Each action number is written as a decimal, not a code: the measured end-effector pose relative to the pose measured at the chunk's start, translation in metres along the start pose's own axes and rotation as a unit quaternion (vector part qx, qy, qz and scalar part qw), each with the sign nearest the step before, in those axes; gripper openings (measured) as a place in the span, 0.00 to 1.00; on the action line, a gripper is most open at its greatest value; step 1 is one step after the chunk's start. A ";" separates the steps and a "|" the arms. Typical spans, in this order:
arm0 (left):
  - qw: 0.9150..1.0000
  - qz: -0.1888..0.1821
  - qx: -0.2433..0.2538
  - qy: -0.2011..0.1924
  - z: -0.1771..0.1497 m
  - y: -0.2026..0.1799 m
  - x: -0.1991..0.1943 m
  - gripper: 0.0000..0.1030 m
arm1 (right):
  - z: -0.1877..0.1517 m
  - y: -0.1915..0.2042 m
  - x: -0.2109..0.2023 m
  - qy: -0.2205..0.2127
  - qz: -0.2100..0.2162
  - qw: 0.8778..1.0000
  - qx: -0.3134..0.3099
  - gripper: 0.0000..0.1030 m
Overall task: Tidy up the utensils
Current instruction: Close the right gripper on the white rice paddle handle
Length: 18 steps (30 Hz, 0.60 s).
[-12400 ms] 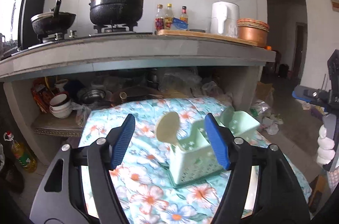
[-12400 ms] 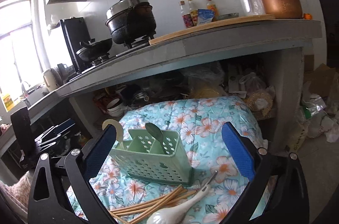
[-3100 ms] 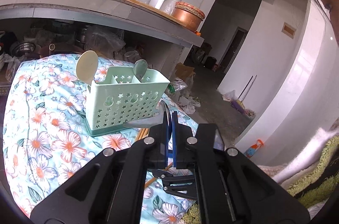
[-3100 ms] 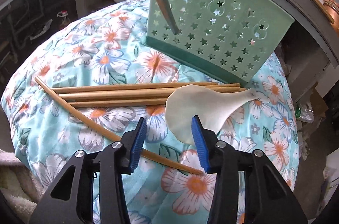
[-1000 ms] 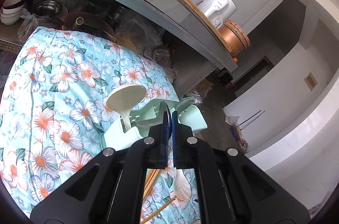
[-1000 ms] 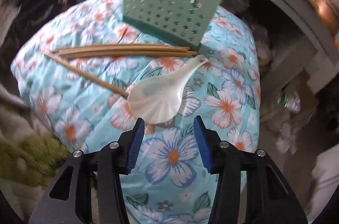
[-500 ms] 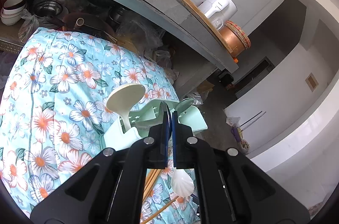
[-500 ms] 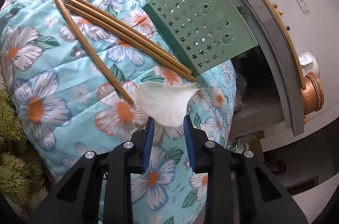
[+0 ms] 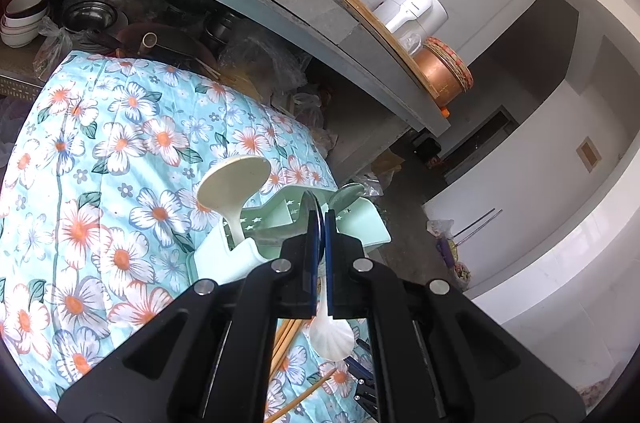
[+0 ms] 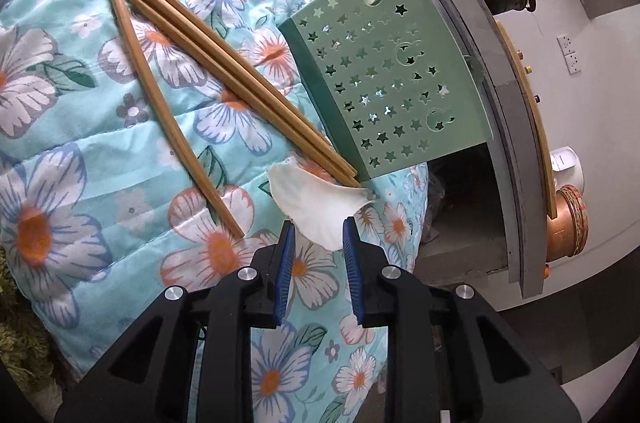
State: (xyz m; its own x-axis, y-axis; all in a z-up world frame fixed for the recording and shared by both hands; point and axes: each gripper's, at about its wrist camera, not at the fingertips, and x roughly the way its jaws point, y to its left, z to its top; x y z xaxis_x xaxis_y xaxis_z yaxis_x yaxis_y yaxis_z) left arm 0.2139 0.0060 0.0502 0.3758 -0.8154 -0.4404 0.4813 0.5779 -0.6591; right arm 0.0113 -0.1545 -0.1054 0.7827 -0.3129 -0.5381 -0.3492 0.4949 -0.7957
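A floral quilt (image 10: 80, 151) below a kitchen counter carries the work. The right gripper (image 10: 318, 241), wider a second ago, has narrowed onto the bowl of the white spoon (image 10: 316, 199), apparently pinching it. Chopsticks (image 10: 224, 63) lie just beyond, touching the green caddy (image 10: 384, 79). The left gripper (image 9: 319, 223) stays clamped on a metal utensil (image 9: 310, 209) over the caddy. The spoon seems next for stowing.

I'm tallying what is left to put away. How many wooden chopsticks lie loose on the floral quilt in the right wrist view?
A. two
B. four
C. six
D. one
B: four chopsticks lie on the quilt, three bunched beside the green caddy and one angled apart.
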 end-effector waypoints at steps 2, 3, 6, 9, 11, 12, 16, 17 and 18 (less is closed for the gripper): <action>1.000 0.001 0.000 0.000 0.000 0.000 0.000 0.02 | 0.002 0.002 0.004 0.001 0.001 1.000 -0.004 0.24; 1.000 0.001 -0.001 0.000 0.000 0.000 0.000 0.02 | 0.003 0.003 0.006 0.001 -0.001 1.000 -0.008 0.24; 1.000 0.003 0.000 0.000 0.000 0.001 0.000 0.02 | 0.006 0.009 0.011 -0.004 -0.010 1.000 -0.025 0.24; 1.000 0.007 -0.001 0.000 0.001 0.001 -0.001 0.02 | 0.010 0.011 0.012 -0.012 -0.009 1.000 -0.027 0.22; 1.000 0.010 -0.001 0.001 0.002 0.000 -0.001 0.02 | 0.012 0.008 0.011 -0.015 -0.004 1.000 -0.016 0.09; 1.000 0.012 -0.001 0.001 0.002 0.000 -0.001 0.02 | 0.012 0.007 0.011 -0.017 -0.001 1.000 -0.010 0.07; 1.000 0.012 -0.003 0.002 0.004 -0.002 0.001 0.02 | 0.014 -0.001 0.003 -0.024 0.012 0.999 0.018 0.04; 1.000 0.011 -0.003 0.003 0.004 -0.004 0.002 0.02 | 0.014 -0.004 0.000 -0.027 0.016 0.999 0.028 0.04; 1.000 0.009 -0.002 0.004 0.004 -0.005 0.003 0.02 | 0.015 -0.008 -0.003 -0.029 0.020 0.999 0.040 0.04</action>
State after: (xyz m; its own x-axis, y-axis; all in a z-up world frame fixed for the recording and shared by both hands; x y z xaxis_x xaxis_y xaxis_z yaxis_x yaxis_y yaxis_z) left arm 0.2158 0.0013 0.0548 0.3785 -0.8050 -0.4568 0.4717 0.5924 -0.6531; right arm 0.0196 -0.1458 -0.0937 0.7983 -0.2454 -0.5501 -0.3398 0.5706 -0.7476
